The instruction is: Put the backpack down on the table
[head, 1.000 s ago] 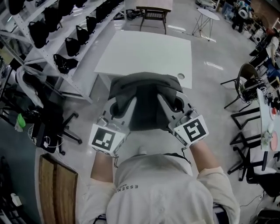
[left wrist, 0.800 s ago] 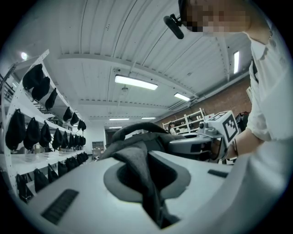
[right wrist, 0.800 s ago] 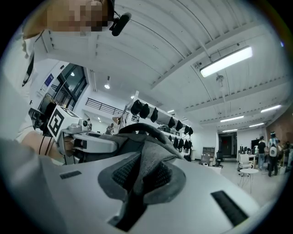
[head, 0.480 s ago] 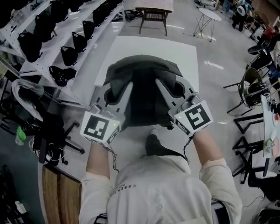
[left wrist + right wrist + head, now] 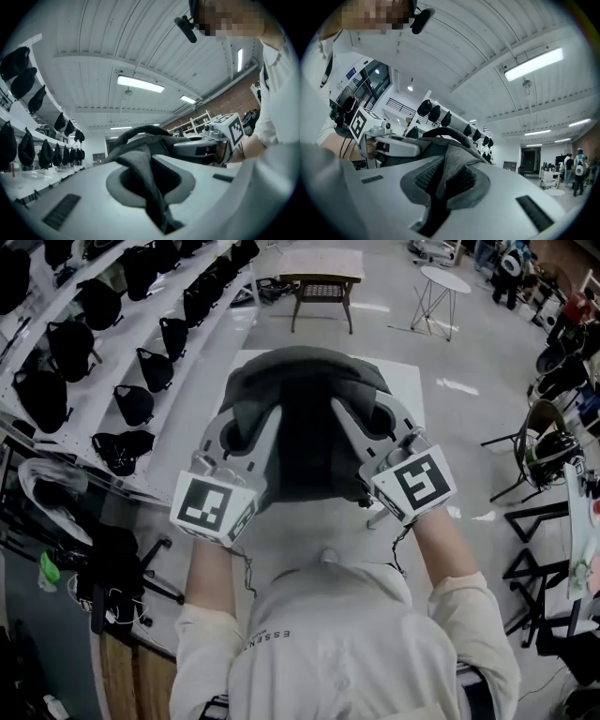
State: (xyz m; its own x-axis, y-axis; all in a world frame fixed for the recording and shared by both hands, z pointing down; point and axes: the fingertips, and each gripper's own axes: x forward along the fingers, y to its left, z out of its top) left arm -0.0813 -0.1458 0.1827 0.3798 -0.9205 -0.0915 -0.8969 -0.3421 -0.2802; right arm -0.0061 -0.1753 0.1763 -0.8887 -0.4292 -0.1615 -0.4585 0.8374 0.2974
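On my left, the left tool (image 5: pixel 251 432) is clamped tight on a fold of the backpack (image 5: pixel 305 395), dark fabric pinched between its jaws. A second ago the backpack hung short of the tabletop (image 5: pixel 408 381). Now I have carried it forward and a little higher, so it hangs over the white surface, held in the air and not resting yet. On my right, the right tool (image 5: pixel 361 427) is likewise closed on the backpack's fabric. I judge the carry is nearly done, and lowering and letting go remain.
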